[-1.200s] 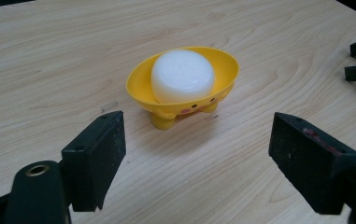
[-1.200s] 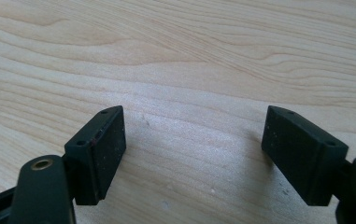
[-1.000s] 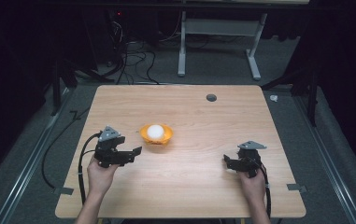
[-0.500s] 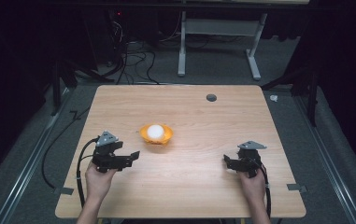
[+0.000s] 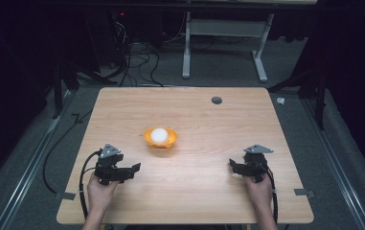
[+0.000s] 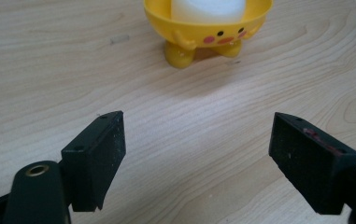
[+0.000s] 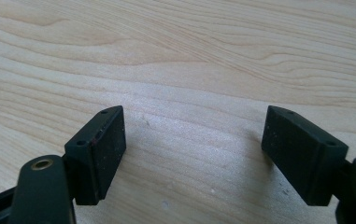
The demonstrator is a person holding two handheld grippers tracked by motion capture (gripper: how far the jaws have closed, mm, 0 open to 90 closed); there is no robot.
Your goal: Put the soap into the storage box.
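A yellow chick-shaped cup (image 5: pixel 160 139) stands at the middle of the wooden table (image 5: pixel 204 120), with a white egg-like object (image 5: pixel 159 134) in it. The left gripper view shows the cup (image 6: pixel 199 35) ahead, its small feet and pink cheeks facing me, the white object (image 6: pixel 208 9) inside. My left gripper (image 5: pixel 134 168) is held low near the table's front left, short of the cup, jaws wide open with nothing between them (image 6: pixel 196 154). Toward the front right my right gripper (image 5: pixel 233 166) is open too, over bare wood (image 7: pixel 192 154).
A round dark hole (image 5: pixel 216 100) sits in the table near its far right. Tape patches (image 5: pixel 302 192) mark the front corners. Beyond the far edge stand a white desk frame (image 5: pixel 223 43) and loose cables (image 5: pixel 137 62) on the floor.
My left gripper has drawn back toward the front edge and slightly left, away from the cup. The right gripper has stayed in place.
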